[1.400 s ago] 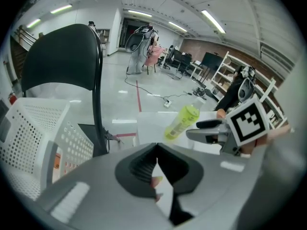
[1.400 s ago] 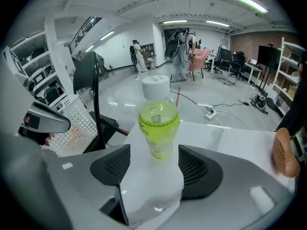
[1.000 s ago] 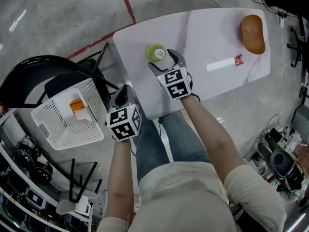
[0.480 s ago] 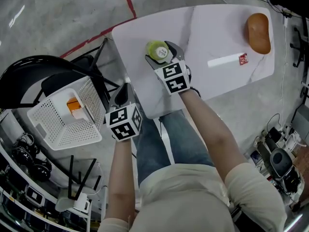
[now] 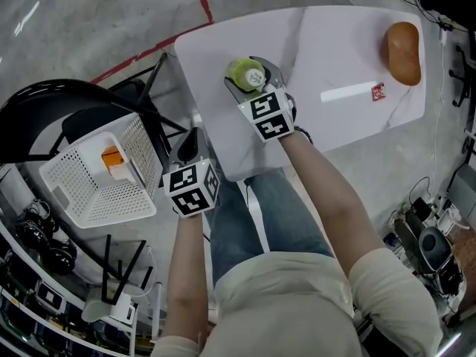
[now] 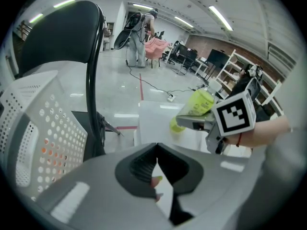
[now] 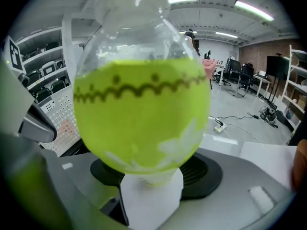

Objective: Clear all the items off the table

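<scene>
The right gripper (image 5: 253, 71) has spread jaws that have just been closing round the green bottle (image 5: 244, 74) on the table (image 5: 335, 43). At its seven o'clock, the left gripper (image 5: 190, 146) hangs pressed together and empty.

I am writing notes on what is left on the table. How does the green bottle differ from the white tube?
The bottle is yellow-green and rounded; the tube is white, long and thin, with a red end. The bottle stands upright; the tube lies flat. In the head view the bottle is near the left end of the table, the tube further right. Both rest on it.
</scene>
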Demonstrator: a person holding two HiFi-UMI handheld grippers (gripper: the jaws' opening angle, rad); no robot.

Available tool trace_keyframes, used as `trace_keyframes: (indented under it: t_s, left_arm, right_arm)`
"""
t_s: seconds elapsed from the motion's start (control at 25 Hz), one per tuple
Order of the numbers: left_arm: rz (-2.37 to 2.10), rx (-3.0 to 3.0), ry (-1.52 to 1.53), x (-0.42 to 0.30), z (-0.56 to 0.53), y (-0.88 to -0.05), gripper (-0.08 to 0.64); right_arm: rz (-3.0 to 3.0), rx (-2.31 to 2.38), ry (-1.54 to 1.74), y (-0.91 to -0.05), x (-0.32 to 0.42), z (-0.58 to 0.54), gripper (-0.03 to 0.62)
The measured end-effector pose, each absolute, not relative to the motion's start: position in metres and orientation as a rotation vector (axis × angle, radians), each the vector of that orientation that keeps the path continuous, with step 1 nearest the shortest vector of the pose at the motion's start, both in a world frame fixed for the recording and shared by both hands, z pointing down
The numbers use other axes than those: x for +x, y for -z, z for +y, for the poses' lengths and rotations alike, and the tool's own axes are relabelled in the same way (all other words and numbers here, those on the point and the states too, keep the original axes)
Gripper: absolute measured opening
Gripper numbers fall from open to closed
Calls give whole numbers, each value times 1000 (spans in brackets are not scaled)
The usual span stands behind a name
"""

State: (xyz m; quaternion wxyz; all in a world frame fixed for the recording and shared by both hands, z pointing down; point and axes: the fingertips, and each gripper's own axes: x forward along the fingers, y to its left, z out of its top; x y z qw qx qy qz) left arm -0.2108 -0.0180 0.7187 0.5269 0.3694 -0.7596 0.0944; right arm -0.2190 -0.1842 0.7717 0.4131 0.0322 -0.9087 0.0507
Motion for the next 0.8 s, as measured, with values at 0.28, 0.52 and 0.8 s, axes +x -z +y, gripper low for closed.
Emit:
trace_keyframes:
  t_s: [0.28, 0.52, 0.8]
  left_arm:
    - [-1820, 881, -225, -210, -12, -715, 9]
    - [-1842, 890, -214, -211, -9, -698, 9]
    - [-1868, 893, -196, -209, 6, -668, 9]
  right_arm:
    - [-2257, 71, -87, -771, -217, -182, 295]
    - [-2267, 51, -33, -751, -213, -171, 290]
    - [-2300, 50, -26, -707, -208, -149, 288]
